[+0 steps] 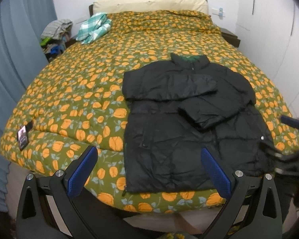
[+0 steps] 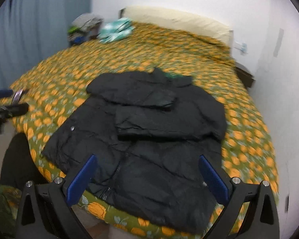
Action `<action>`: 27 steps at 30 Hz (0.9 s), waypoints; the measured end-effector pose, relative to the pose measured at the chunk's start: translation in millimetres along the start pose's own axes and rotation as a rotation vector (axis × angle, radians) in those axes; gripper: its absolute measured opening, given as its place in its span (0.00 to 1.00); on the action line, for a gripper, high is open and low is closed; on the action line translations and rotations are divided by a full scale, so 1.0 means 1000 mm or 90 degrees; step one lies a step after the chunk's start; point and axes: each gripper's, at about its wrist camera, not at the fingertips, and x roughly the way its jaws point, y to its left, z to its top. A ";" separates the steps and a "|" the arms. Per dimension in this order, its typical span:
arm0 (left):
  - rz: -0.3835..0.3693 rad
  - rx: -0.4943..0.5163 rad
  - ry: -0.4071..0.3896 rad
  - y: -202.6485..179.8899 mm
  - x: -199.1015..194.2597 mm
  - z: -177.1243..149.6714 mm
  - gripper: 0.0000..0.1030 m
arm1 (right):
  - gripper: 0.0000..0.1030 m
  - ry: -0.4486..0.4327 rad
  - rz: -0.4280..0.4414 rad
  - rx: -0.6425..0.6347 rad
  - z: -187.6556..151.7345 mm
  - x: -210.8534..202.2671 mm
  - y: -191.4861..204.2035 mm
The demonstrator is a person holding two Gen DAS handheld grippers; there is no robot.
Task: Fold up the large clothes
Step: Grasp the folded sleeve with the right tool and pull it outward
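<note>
A black puffer jacket (image 1: 169,143) lies flat on the bed, front up, collar toward the headboard, both sleeves folded across its chest. It also shows in the right wrist view (image 2: 149,179). My left gripper (image 1: 149,153) is open and empty, held above the jacket's hem at the bed's near edge. My right gripper (image 2: 147,162) is open and empty, above the hem on the other side. The right gripper also shows blurred at the right edge of the left wrist view (image 1: 295,139), and the left gripper shows at the left edge of the right wrist view (image 2: 8,107).
The bed carries a green quilt with orange flowers (image 1: 79,91). A teal checked garment (image 1: 93,28) lies near the cream pillow (image 1: 149,2). A clothes pile (image 1: 55,35) stands by the blue curtain (image 1: 14,59). A small dark tag (image 1: 24,135) lies at the quilt's left edge.
</note>
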 end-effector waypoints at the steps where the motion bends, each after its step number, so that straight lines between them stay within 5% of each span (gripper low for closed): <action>1: 0.003 -0.002 0.002 0.001 0.000 -0.001 1.00 | 1.00 0.006 0.018 -0.017 0.005 0.016 0.004; 5: 0.012 -0.016 0.009 0.009 0.002 -0.005 1.00 | 1.00 0.019 0.051 -0.109 0.023 0.080 0.028; 12: 0.038 -0.042 0.033 0.026 0.012 -0.014 1.00 | 0.99 0.049 0.002 -0.170 0.041 0.190 0.048; 13: 0.040 -0.045 0.040 0.028 0.014 -0.016 1.00 | 0.94 0.068 -0.004 -0.144 0.039 0.201 0.044; 14: 0.042 -0.048 0.048 0.030 0.018 -0.017 1.00 | 0.72 0.092 0.006 -0.107 0.038 0.209 0.035; 15: 0.043 -0.049 0.052 0.030 0.020 -0.017 1.00 | 0.64 0.107 0.035 -0.066 0.036 0.211 0.026; 16: 0.044 -0.049 0.058 0.031 0.023 -0.018 1.00 | 0.44 0.104 0.047 -0.044 0.035 0.208 0.021; 17: 0.044 -0.048 0.060 0.031 0.024 -0.018 1.00 | 0.38 0.082 0.047 -0.021 0.035 0.192 0.013; 23: 0.037 -0.036 0.066 0.022 0.030 -0.016 1.00 | 0.34 -0.071 0.055 0.149 0.035 0.063 -0.066; 27: 0.027 -0.008 0.068 0.006 0.033 -0.012 1.00 | 0.33 -0.194 -0.020 0.284 0.019 -0.040 -0.162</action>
